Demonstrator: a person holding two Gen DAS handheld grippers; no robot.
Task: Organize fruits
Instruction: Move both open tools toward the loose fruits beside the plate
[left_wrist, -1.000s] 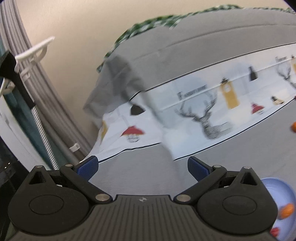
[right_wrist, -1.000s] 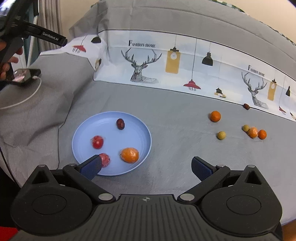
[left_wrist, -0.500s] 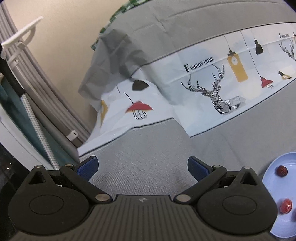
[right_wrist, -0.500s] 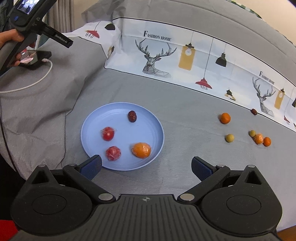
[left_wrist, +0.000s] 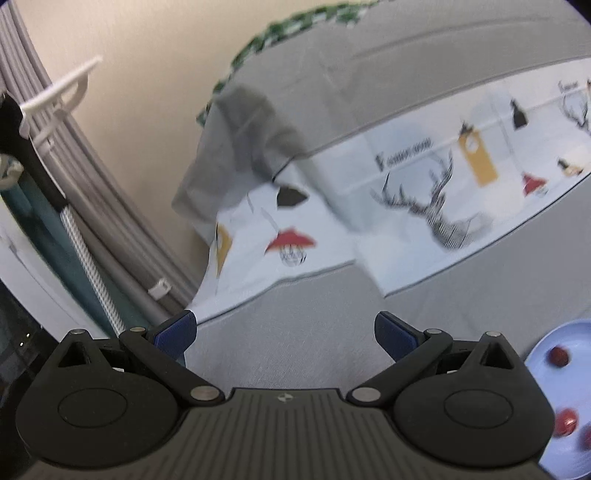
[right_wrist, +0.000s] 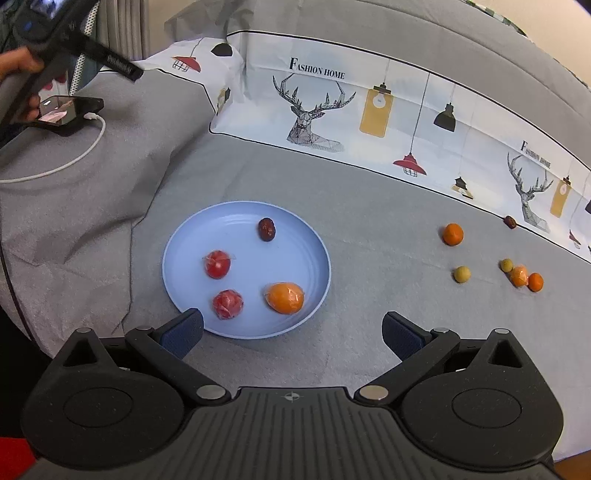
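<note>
A blue plate (right_wrist: 192, 240) lies on the grey cloth and holds two wrapped red fruits (right_wrist: 217, 263), a dark date (right_wrist: 266, 229) and a wrapped orange fruit (right_wrist: 285, 297). To its right lie loose fruits: an orange (right_wrist: 452, 234), a yellow-green ball (right_wrist: 462, 274), a small cluster (right_wrist: 520, 275) and a date (right_wrist: 510, 222). My right gripper (right_wrist: 291, 330) is open and empty, just in front of the plate. My left gripper (left_wrist: 284, 332) is open and empty over bare cloth; the plate's edge (left_wrist: 539, 350) shows at lower right.
A patterned white band (right_wrist: 369, 110) with deer and lamps crosses the cloth behind the fruits. A phone (right_wrist: 62, 114) with a white cable lies at the far left, under the left gripper's handle (right_wrist: 74, 40). Curtain and wall (left_wrist: 110, 110) stand to the left.
The right gripper has drawn slightly nearer the plate. The left view has swung, blurred, with less of the plate showing. Both stay open.
</note>
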